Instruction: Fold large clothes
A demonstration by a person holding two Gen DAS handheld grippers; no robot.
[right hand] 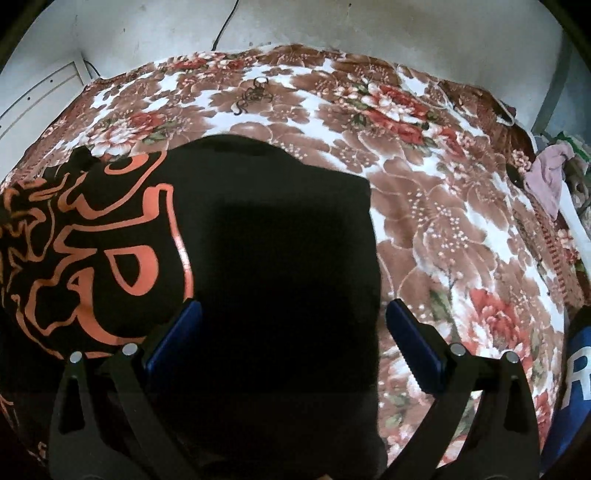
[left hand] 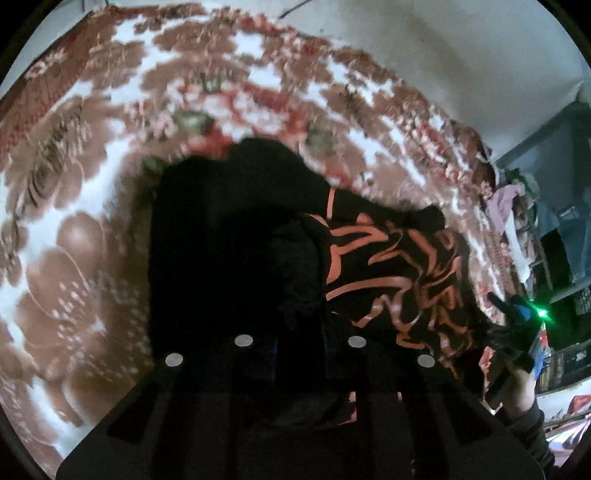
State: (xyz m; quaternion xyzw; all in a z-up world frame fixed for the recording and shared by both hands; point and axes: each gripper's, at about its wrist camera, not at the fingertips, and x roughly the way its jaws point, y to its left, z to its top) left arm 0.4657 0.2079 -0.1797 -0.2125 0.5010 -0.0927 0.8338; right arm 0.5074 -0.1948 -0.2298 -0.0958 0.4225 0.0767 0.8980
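A large black garment with an orange print (left hand: 391, 280) lies on a floral blanket (left hand: 74, 258). My left gripper (left hand: 299, 317) is shut on a bunched fold of the black garment, whose cloth rises dark between the fingers. In the right wrist view the garment's plain black part (right hand: 280, 221) fills the middle and the orange print (right hand: 110, 251) lies to the left. My right gripper (right hand: 293, 317) hangs open just over the plain part, its blue pads (right hand: 181, 332) wide apart with nothing pinched. The right gripper (left hand: 517, 332), with a green light and a hand on it, also shows in the left wrist view.
The floral blanket (right hand: 443, 221) covers a bed that reaches a pale wall (right hand: 332, 26) at the back. A pile of pink and other clothes (right hand: 546, 173) sits at the bed's right edge, beside shelves (left hand: 561, 240). A blue item with white lettering (right hand: 576, 369) lies at lower right.
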